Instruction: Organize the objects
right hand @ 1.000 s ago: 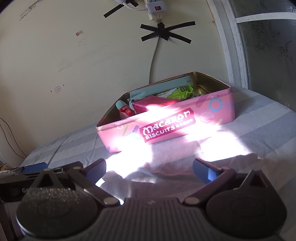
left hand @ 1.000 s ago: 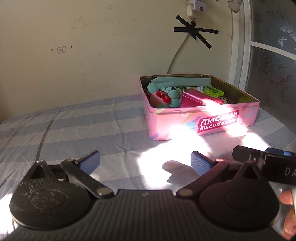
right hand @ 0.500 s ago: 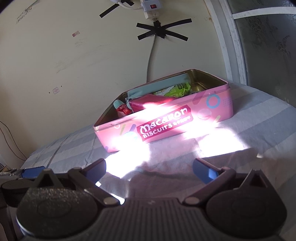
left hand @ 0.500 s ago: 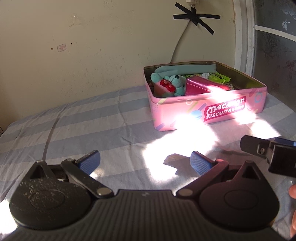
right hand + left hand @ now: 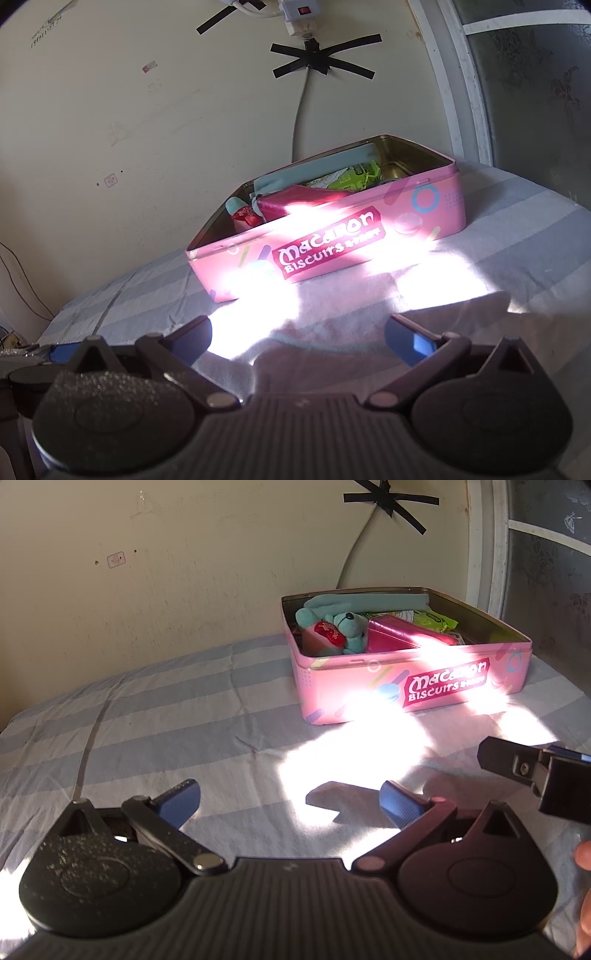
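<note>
Striped bedsheet (image 5: pixel 155 716) carries the pink tin (image 5: pixel 406 686), filled, ahead and rightward of the left gripper (image 5: pixel 290 801), dead ahead of the right gripper (image 5: pixel 297 338); both grippers' fingers spread, empty, seemingly equally near.

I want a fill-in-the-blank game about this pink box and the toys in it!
1. The pink rectangular biscuit tin has no ___ on it.
2. The small teal plush toy lies ___ the tin.
3. The tin sits on a ___ bedsheet.
4. The left tool and right tool both hold ___.

Missing words: lid; inside; striped; nothing
</note>
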